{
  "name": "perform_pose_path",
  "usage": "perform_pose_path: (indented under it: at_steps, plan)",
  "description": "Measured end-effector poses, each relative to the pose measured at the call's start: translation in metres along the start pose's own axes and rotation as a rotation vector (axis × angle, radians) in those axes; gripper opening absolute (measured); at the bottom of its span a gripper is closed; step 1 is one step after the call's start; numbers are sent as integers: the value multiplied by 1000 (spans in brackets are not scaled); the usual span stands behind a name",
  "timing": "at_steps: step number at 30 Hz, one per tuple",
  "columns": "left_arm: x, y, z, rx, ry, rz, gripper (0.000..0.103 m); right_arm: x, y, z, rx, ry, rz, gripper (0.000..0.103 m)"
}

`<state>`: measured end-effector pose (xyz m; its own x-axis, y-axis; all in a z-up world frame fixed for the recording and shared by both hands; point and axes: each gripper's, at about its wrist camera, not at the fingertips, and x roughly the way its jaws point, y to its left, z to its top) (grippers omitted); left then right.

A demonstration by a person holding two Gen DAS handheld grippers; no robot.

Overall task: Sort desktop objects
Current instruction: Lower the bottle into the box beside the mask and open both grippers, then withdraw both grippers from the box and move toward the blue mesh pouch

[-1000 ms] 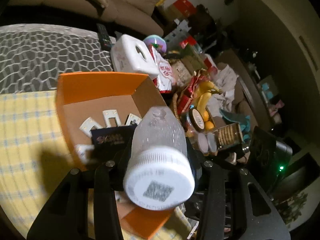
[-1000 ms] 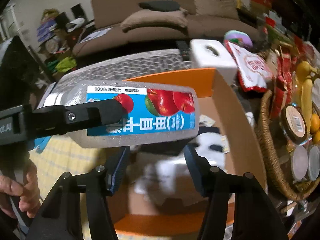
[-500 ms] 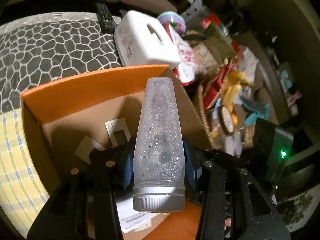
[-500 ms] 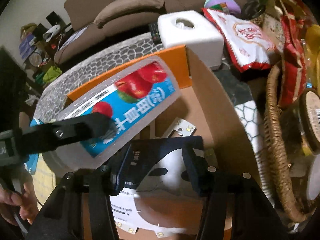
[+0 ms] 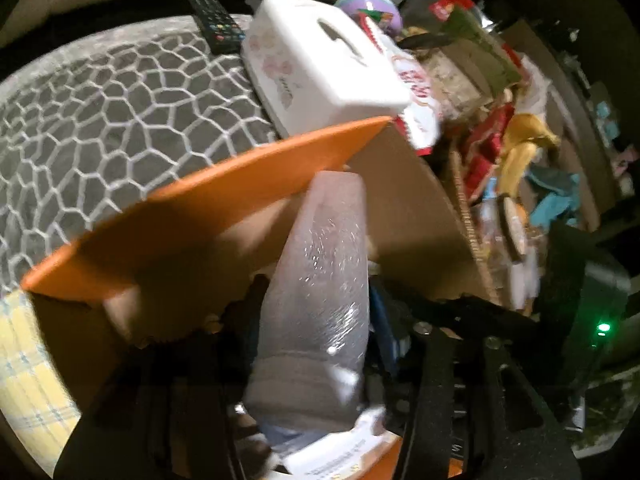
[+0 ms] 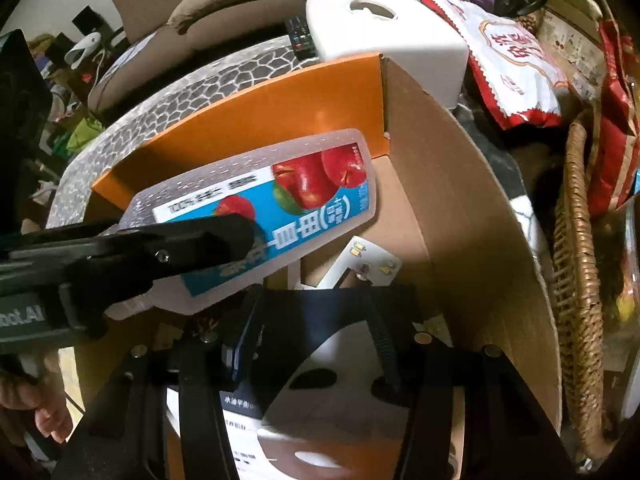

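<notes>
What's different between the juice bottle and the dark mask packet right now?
The juice bottle is a bulky clear plastic body with a blue apple label; the mask packet is flat and dark with a white face printed on it. The bottle lies tilted between the left gripper's opening jaws; the packet is pinched in the right gripper. Both hang over the open orange box.
</notes>
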<state>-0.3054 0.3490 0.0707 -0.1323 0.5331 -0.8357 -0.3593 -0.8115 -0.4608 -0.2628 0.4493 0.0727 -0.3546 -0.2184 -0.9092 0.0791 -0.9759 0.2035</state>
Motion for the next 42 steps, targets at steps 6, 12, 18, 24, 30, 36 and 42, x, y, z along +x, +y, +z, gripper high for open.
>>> perform_pose_path:
  at_steps: [6,12,18,24,30,36,42]
  plan:
    - [-22,10,4,-35,-110,-23,84,5,6,2,11,3,-7,53]
    - [-46,16,0,-52,-137,-20,84,-1,15,1,3,-1,-21,53]
    - [-70,23,-19,-73,-146,-16,88,-20,17,-6,16,-15,-34,53]
    - [-93,26,-44,-90,-142,1,89,-37,24,-22,-1,-25,-67,56]
    - [-119,19,-69,-75,-146,23,93,-45,32,-46,-31,-10,-109,60]
    - [-145,24,-101,-96,-152,56,93,-68,49,-70,-60,-42,-126,60]
    - [-171,38,-134,-121,-166,82,93,-90,73,-85,-97,-69,-131,61]
